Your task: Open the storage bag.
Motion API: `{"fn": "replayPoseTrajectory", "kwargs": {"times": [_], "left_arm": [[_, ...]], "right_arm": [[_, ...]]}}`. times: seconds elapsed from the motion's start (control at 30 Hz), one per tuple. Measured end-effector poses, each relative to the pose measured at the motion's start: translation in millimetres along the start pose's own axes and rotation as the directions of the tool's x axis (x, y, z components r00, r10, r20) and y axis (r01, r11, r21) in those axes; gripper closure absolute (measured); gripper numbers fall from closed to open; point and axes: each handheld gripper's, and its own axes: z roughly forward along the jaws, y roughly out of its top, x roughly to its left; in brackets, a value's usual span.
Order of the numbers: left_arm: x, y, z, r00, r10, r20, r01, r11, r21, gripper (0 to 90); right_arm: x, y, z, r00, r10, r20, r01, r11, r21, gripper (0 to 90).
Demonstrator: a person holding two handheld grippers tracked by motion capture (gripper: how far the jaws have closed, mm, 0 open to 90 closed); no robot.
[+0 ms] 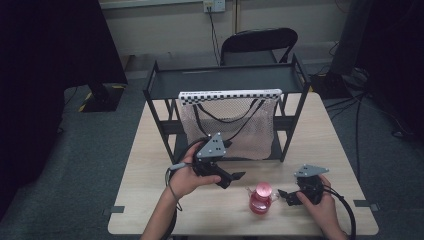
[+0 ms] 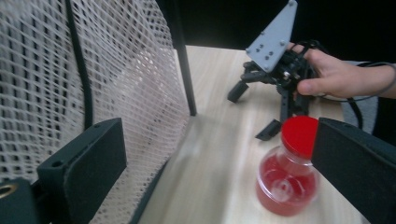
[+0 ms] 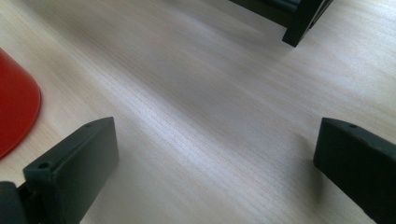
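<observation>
Red-capped bottle (image 1: 260,199) upright on table (image 1: 150,200), between both grippers; nearer to right gripper (image 1: 286,196), just beside its spread jaws. Left gripper (image 1: 235,179) also wide apart, empty.

Left gripper (image 1: 234,178) raised, agape; right gripper (image 1: 284,195) low, agape.

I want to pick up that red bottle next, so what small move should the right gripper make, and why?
Probably ease the right gripper sideways toward the bottle until its open jaws straddle it. The bottle stands upright on the table just beside the jaws, not yet between them; both grippers are empty.
</observation>
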Motion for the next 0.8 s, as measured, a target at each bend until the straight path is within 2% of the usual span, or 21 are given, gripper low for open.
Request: {"fn": "replayPoseTrajectory", "kwargs": {"times": [0.37, 0.47, 0.53, 0.73, 0.8], "left_arm": [[7.2, 8.9, 1.6, 0.9981, 0.01, -0.061, -0.013, 0.9989, -0.045, 2.4], [10.2, 7.9, 4.7, 0.9952, 0.018, -0.096, -0.021, 0.9994, -0.029, 2.3], [12.2, 6.9, 6.7, 0.991, 0.026, -0.131, -0.029, 0.9993, -0.022, 2.4], [17.4, 4.6, 12.8, 0.9837, 0.045, -0.174, -0.042, 0.9989, 0.021, 2.3], [18.7, 3.6, 16.0, 0.9791, 0.06, -0.194, -0.052, 0.9975, 0.048, 2.3]], "right_arm": [[0.1, 0.0, -0.1, 1.0, 0.0, -0.001, 0.0, 1.0, 0.001, 0.0], [0.0, 0.0, -0.1, 1.0, 0.0, -0.001, 0.0, 1.0, 0.001, 0.0], [0.0, 0.0, -0.1, 1.0, 0.0, -0.001, 0.0, 1.0, 0.001, 0.0], [0.1, 0.0, -0.1, 1.0, 0.0, -0.001, 0.0, 1.0, 0.001, 0.0], [0.1, 0.0, -0.1, 1.0, 0.0, -0.001, 0.0, 1.0, 0.001, 0.0]]}}
